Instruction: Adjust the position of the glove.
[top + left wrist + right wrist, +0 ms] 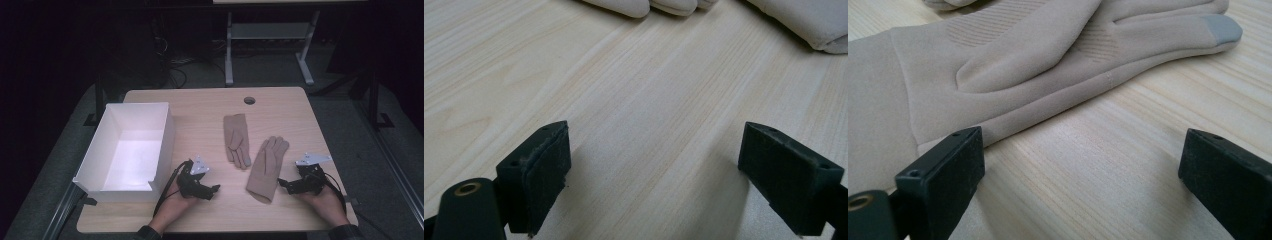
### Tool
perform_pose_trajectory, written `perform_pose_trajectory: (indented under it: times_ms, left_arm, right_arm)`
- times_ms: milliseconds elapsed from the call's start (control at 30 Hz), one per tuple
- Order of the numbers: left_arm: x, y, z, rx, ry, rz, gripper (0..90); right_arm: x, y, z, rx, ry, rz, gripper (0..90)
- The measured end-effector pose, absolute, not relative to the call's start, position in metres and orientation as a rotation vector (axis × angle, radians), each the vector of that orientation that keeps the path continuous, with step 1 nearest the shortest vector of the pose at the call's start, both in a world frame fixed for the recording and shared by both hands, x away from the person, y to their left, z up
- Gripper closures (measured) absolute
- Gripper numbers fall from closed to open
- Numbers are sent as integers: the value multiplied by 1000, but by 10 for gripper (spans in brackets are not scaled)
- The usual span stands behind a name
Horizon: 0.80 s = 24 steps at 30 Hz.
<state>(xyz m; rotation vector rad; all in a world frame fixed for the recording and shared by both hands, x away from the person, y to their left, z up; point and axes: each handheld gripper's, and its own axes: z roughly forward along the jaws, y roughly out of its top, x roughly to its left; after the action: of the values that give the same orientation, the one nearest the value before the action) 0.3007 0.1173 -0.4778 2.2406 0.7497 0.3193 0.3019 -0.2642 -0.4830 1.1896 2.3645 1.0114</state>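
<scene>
Nearer glove [267, 168] fingertips point away, slightly right (palm up).

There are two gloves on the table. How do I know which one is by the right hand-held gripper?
Start at the wooden table, then look right of the white box. Two beige gloves lie there; yours is the nearer glove, just left of the right hand-held gripper. Its fingers point away from the person, while the other glove points its fingers toward them.
</scene>
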Motion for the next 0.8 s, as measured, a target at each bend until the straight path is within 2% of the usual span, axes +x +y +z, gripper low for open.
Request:
perform_pose_trajectory:
  times_ms: [200,233,333,400,467,500,533,567,600,633,667,700,800]
  left_arm:
    - [301,117,-478,2235,753,318,128]
    - [300,117,-478,2239,749,314,128]
    - [299,118,-477,2251,725,305,128]
    - [298,119,-477,2255,705,298,128]
    - [297,120,-477,2262,689,293,128]
    - [297,120,-477,2263,685,290,127]
    - [297,119,-477,2262,681,286,127]
    - [296,120,-477,2266,671,286,127]
    - [296,120,-477,2266,671,286,127]
    - [296,120,-477,2266,669,288,127]
    - [296,120,-477,2268,665,291,127]
    - [296,120,-477,2268,665,291,127]
    - [296,120,-477,2267,667,288,128]
  right_arm:
    - [299,-265,-483,1200,2352,1005,61]
    - [300,-267,-480,1218,2355,998,124]
    - [300,-269,-477,1226,2380,1006,149]
    - [300,-270,-473,1259,2402,1018,220]
    - [299,-268,-471,1232,2409,1032,249]
    - [299,-266,-468,1216,2407,1053,304]
    - [299,-266,-468,1216,2407,1053,304]
    - [297,-265,-463,1187,2410,1087,400]
    - [297,-265,-461,1167,2422,1101,456]
    - [297,-265,-461,1167,2422,1101,456]
    - [296,-263,-457,1159,2440,1136,537]
    - [296,-263,-457,1159,2440,1136,537]
    - [295,-258,-454,1131,2483,1174,671]
